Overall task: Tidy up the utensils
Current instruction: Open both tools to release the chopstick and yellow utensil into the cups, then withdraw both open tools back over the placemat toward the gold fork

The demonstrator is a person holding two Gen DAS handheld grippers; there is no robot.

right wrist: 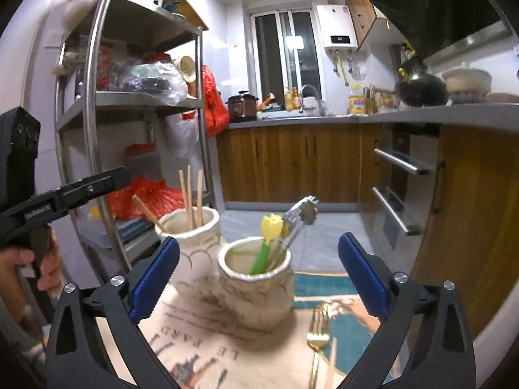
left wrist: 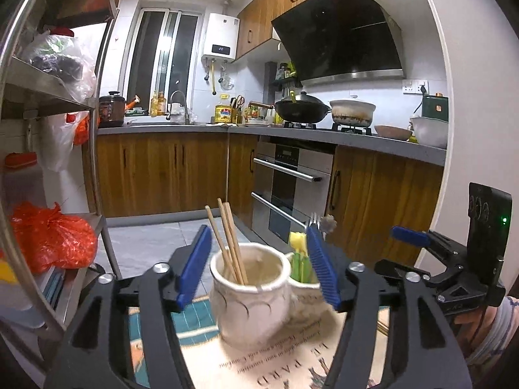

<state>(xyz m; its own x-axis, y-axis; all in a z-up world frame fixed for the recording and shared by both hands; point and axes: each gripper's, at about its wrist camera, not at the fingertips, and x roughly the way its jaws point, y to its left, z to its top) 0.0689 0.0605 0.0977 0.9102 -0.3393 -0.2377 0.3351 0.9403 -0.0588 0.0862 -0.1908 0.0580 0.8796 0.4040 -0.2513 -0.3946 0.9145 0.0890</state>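
You're working over a bench covered by a printed cloth (right wrist: 201, 347), with two cream pots standing on it side by side, touching. The left pot (left wrist: 249, 295) is holding the chopsticks (left wrist: 228, 243), upright and leaning on the rim. The right pot (right wrist: 259, 288) is holding the flower-topped utensil (right wrist: 267, 243) and a metal serving clamp (right wrist: 300, 215), so you're sorting by type, it looks like.

Left tongs (left wrist: 258, 265): standing open, nothing gripped; the pads are flanking the chopstick pot without pressing on it. Right tongs (right wrist: 259, 275): standing wide open, empty, well clear of either pot.

Still lying flat on the cloth: a gold fork (right wrist: 318, 334) and a loose chopstick (right wrist: 332, 363) just beside it, near the right tongs. My read: those two are what's left, fork for the right pot, stick for the left.
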